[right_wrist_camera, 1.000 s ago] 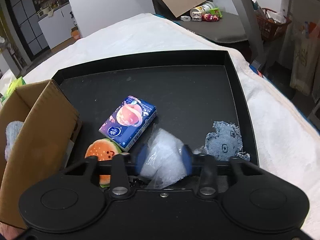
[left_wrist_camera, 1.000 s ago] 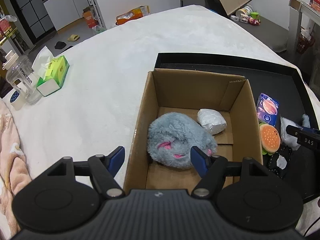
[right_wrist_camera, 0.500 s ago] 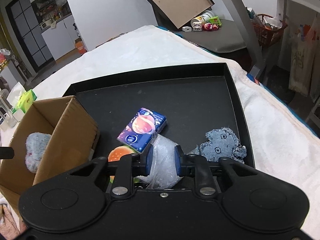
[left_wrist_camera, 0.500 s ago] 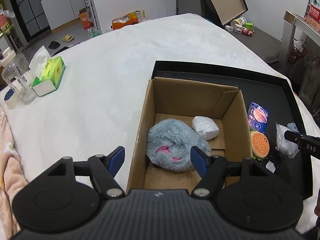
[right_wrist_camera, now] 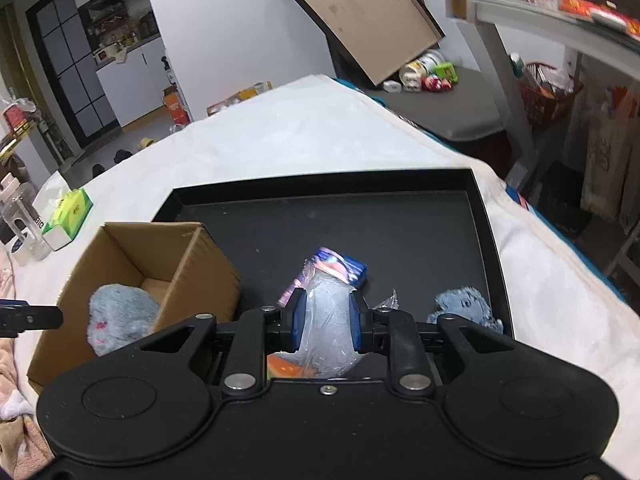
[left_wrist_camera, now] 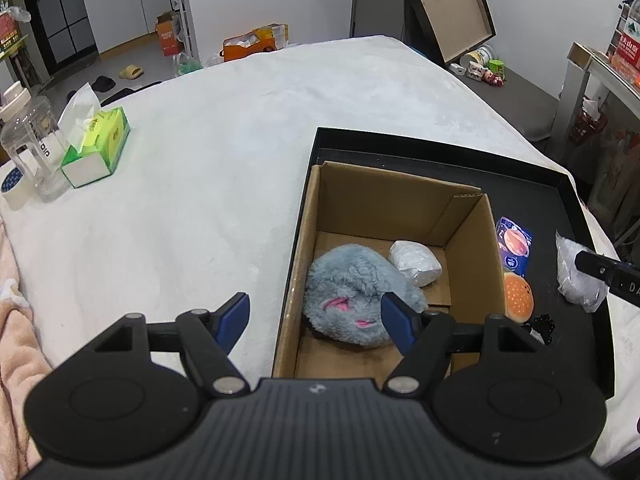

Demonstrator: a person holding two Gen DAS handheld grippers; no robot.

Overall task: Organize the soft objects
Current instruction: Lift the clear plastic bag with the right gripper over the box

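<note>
While the right tool (right_wrist_camera: pixel 325 316) pinches a plastic bag (right_wrist_camera: pixel 326 332) (left tool (left_wrist_camera: pixel 316 314) wide), the box (left_wrist_camera: pixel 308 216) holds a grey plush (left_wrist_camera: pixel 352 292).

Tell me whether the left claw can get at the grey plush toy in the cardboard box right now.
Probably yes. The left claw hangs open and empty just above the cardboard box, whose top is open. The grey plush toy lies uncovered; only the white wrapped bundle sits beside it.

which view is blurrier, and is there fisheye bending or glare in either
Right wrist view: softer, with motion smear on the tissue pack, shelf and box; the bag in the right gripper shines faintly. Left wrist view: sharp on the plush; no strong glare. Both bend straight lines, such as the tray rim.
</note>
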